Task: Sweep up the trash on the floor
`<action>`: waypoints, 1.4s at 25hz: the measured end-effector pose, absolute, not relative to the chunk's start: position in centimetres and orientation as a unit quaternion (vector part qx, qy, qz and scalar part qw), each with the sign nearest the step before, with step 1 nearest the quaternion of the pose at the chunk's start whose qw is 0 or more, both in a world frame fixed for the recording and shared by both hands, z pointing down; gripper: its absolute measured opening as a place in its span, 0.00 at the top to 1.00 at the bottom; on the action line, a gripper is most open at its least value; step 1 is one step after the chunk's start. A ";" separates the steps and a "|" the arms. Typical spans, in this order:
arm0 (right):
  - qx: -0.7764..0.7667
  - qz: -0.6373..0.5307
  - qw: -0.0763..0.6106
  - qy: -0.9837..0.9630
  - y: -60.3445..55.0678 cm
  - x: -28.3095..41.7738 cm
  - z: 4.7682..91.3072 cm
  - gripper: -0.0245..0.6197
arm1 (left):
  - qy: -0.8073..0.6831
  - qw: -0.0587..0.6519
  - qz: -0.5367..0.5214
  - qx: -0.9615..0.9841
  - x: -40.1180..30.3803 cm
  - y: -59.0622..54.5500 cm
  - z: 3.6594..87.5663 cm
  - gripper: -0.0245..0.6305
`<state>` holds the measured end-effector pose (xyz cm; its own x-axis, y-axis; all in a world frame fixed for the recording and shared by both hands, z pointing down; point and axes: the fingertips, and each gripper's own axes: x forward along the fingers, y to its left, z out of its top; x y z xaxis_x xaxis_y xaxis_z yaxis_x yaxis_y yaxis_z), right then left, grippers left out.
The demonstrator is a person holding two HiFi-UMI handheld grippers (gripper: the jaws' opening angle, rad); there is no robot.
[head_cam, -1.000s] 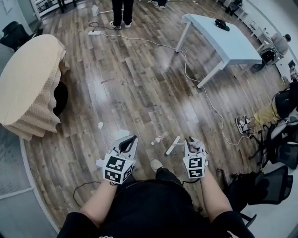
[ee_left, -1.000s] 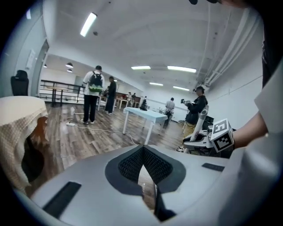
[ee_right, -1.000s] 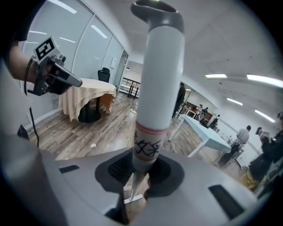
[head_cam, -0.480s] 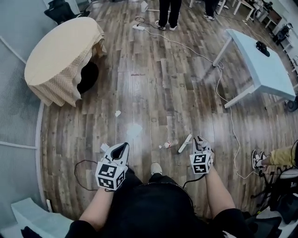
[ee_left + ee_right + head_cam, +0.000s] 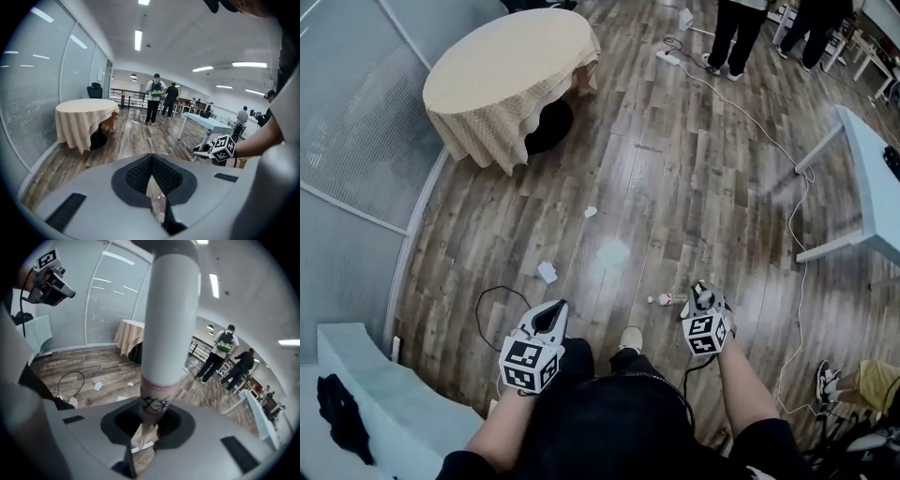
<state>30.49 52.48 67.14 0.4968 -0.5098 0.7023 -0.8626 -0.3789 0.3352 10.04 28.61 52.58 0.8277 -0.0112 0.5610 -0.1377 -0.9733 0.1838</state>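
Note:
My right gripper (image 5: 701,294) is shut on a white broom handle (image 5: 168,333) with a pink ring and black lettering; the handle rises upright through its jaws (image 5: 151,422). My left gripper (image 5: 549,317) is held at my left hip, shut with nothing in it (image 5: 152,177). Paper scraps lie on the wood floor ahead: one (image 5: 547,272) near a black cable loop (image 5: 502,302), another (image 5: 592,212) farther out. A small pink-white piece (image 5: 664,299) lies just left of the right gripper. The broom's head is hidden.
A round table with a beige cloth (image 5: 511,75) stands ahead on the left by a glass wall. A white desk (image 5: 874,178) stands at the right, with a white cable (image 5: 787,173) trailing past it. Two people (image 5: 741,33) stand far ahead. A pale bench (image 5: 356,394) sits at lower left.
The view has swung left: the round table moved from the left edge towards the top centre and the white desk slid to the right edge. The left gripper has dropped lower.

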 end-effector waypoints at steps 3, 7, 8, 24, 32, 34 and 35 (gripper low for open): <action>0.766 0.251 0.361 -0.469 49.5 28.6 66.9 0.85 | -0.074 0.117 0.287 0.948 7.6 27.8 51.3 0.97; 0.738 0.243 0.374 -0.507 43.6 25.5 67.2 0.85 | -0.128 0.136 0.274 0.943 3.4 24.1 51.5 0.97; 0.732 0.242 0.376 -0.514 42.2 24.8 67.4 0.85 | -0.137 0.144 0.273 0.941 2.3 23.3 51.9 0.97; 0.735 0.241 0.341 -0.535 19.5 13.2 65.3 0.85 | -0.185 0.188 0.237 0.935 -9.4 8.1 53.6 0.97; 0.746 0.234 0.317 -0.537 9.9 10.2 64.2 0.85 | -0.202 0.201 0.230 0.931 -14.0 2.9 53.9 0.97; 0.744 0.231 0.316 -0.542 8.4 9.7 63.7 0.85 | -0.210 0.200 0.226 0.930 -14.9 1.6 53.6 0.97; 0.743 0.228 0.315 -0.545 7.7 9.5 63.5 0.85 | -0.215 0.199 0.222 0.930 -15.3 1.0 53.4 0.97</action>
